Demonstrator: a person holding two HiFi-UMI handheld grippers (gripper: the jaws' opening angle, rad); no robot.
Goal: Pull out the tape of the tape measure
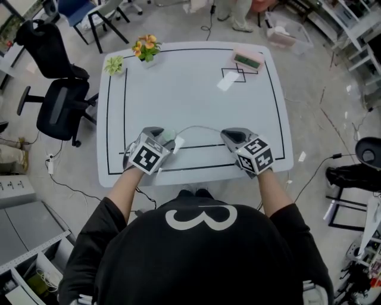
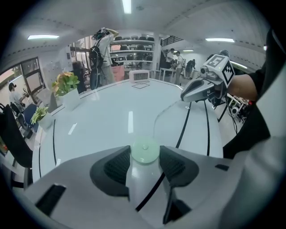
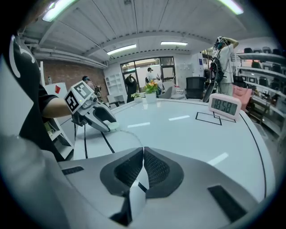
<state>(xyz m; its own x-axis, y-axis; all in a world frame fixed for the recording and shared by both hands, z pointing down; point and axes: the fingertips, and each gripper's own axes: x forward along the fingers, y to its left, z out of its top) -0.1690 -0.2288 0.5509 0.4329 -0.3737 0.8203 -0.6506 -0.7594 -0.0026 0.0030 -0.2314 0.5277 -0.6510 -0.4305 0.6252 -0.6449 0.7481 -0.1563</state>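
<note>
- Where the left gripper [image 1: 163, 137] rests on the smooth white table [image 1: 190, 89], its jaws stand partly apart, clamping the round, glossy pale-green tape measure [image 2: 144, 151];
- right gripper [image 3: 143, 154]: ribbed black pads pinched together on the thin tape [image 1: 196, 127], which arcs between both grippers;
- far edge: small pot [image 1: 147, 59] holding orange flowers [image 1: 146, 43].

This looks like a robotics lab or workshop: a white table [image 1: 190, 89] marked with black lines stands on a polished floor [image 1: 321, 101] trailing cables [image 1: 309, 177]. Office chairs [image 1: 59, 110], stocked shelves [image 2: 134, 44] and ceiling strip lights [image 2: 127, 5] surround it (other people [image 2: 102, 49] stand at the back).
</note>
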